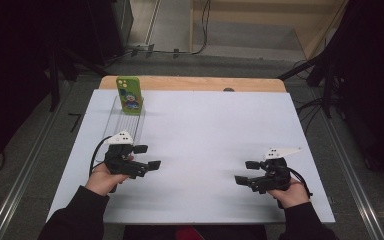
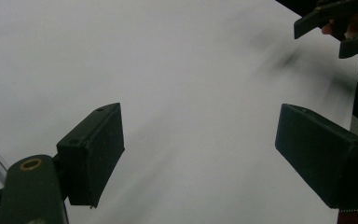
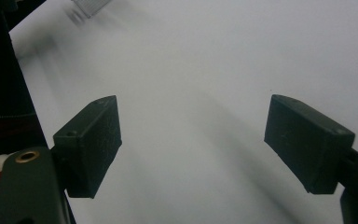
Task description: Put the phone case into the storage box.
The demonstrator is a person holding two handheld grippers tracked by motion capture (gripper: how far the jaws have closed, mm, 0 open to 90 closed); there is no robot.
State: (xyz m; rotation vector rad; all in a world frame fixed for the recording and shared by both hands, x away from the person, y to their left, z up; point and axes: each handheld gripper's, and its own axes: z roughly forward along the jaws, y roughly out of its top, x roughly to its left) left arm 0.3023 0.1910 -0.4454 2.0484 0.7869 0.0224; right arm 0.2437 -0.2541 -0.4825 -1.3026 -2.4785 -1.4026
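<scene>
A green phone point(image 1: 129, 95) with a cartoon figure on its back stands upright in a clear rack point(image 1: 125, 120) at the far left of the white table point(image 1: 205, 130). My left gripper point(image 1: 147, 156) sits low at the near left, in front of the rack, jaws pointing right and open with nothing between them. In the left gripper view its jaws point(image 2: 198, 154) stand wide over bare white surface. My right gripper point(image 1: 246, 172) rests at the near right, jaws pointing left, open and empty. The right gripper view shows its jaws point(image 3: 191, 149) wide apart over the white top.
The other gripper point(image 2: 340, 25) and its hand appear at the upper right of the left gripper view. A wooden board edge point(image 1: 190, 82) runs behind the white top. Dark stands and cables point(image 1: 330, 75) flank the table on the floor.
</scene>
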